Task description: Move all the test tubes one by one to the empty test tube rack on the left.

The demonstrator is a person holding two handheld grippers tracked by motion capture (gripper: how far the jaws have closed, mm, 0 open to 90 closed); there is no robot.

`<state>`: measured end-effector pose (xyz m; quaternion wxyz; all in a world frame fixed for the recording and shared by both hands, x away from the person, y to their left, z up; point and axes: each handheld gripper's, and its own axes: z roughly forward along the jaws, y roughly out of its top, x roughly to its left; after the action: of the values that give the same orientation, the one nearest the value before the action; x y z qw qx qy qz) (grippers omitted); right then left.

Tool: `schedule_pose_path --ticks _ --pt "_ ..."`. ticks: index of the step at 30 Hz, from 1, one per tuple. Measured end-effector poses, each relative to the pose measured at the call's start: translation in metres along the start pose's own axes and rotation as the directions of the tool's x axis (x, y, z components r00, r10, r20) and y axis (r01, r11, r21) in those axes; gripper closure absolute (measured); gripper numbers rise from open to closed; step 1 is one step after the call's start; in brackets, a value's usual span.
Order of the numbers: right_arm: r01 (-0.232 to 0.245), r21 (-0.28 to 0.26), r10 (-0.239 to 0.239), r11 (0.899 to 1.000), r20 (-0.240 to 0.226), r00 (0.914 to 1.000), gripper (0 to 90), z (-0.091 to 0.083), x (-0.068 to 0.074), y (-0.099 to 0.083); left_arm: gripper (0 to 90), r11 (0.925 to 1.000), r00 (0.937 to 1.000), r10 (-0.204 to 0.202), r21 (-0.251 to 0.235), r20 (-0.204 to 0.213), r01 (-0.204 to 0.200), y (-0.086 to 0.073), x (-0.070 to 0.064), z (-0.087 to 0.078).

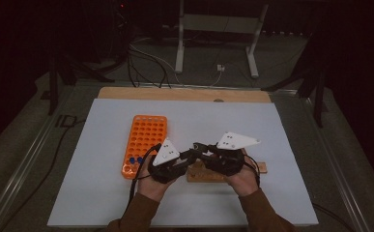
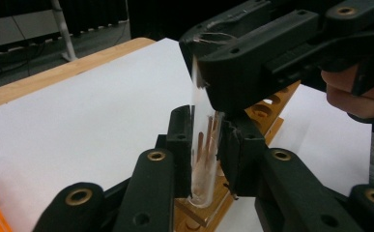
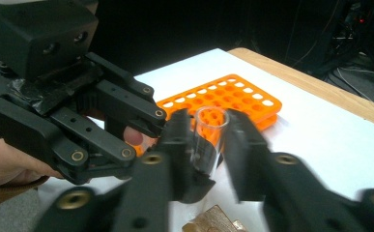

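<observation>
A clear, empty test tube stands upright with my left gripper shut on its lower half. Its rounded bottom is at a hole of the wooden rack. My right gripper flanks the tube's open rim from above. Its jaws are blurred and lie close against both sides, so its hold is unclear. In the high view the left gripper and right gripper meet tip to tip over the wooden rack, and hands hide most of it.
An orange multi-hole rack lies left of the grippers, with two blue-capped items in its near end. White sheet covers the table, open to the right and far side. Cables and stand legs sit beyond the far edge.
</observation>
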<state>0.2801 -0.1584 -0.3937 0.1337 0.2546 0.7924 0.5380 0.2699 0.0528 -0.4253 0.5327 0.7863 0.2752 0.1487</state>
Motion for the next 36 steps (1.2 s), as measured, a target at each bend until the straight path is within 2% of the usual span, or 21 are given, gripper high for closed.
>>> schedule_pose_path --ticks 3,5,8,11,19,25,36 --pt "-0.008 -0.004 0.008 1.0 0.007 0.9999 49.7 -0.002 -0.001 0.0 76.4 0.9999 0.9996 -0.011 -0.005 -0.027 0.011 0.0 0.004 -0.002" --pt "-0.002 -0.007 0.002 1.0 0.022 0.9998 40.2 -0.004 -0.001 -0.001 76.4 0.9997 0.9991 -0.021 -0.011 -0.037 0.021 -0.001 0.008 -0.006" --pt "-0.001 -0.006 0.002 1.0 0.046 0.9989 31.0 -0.008 -0.003 -0.003 76.4 0.9996 0.9981 -0.026 -0.015 -0.056 0.025 -0.001 0.014 -0.011" --pt "-0.026 -0.004 0.026 1.0 0.068 0.9974 22.4 -0.012 -0.009 -0.007 76.4 0.9991 0.9969 -0.036 -0.027 -0.07 0.034 -0.001 0.018 -0.016" --pt "-0.065 0.01 0.064 0.998 0.097 0.9932 13.2 -0.02 -0.021 -0.02 76.4 0.9968 0.9918 -0.065 -0.054 -0.11 0.059 -0.003 0.031 -0.031" --pt "-0.099 0.015 0.096 0.995 0.135 0.9862 4.0 -0.031 -0.032 -0.033 76.4 0.9951 0.9866 -0.083 -0.065 -0.14 0.074 -0.006 0.041 -0.042" --pt "-0.139 0.005 0.136 0.99 0.174 0.9754 2.2 -0.046 -0.045 -0.046 76.3 0.9907 0.9733 -0.113 -0.098 -0.2 0.095 -0.008 0.058 -0.068"
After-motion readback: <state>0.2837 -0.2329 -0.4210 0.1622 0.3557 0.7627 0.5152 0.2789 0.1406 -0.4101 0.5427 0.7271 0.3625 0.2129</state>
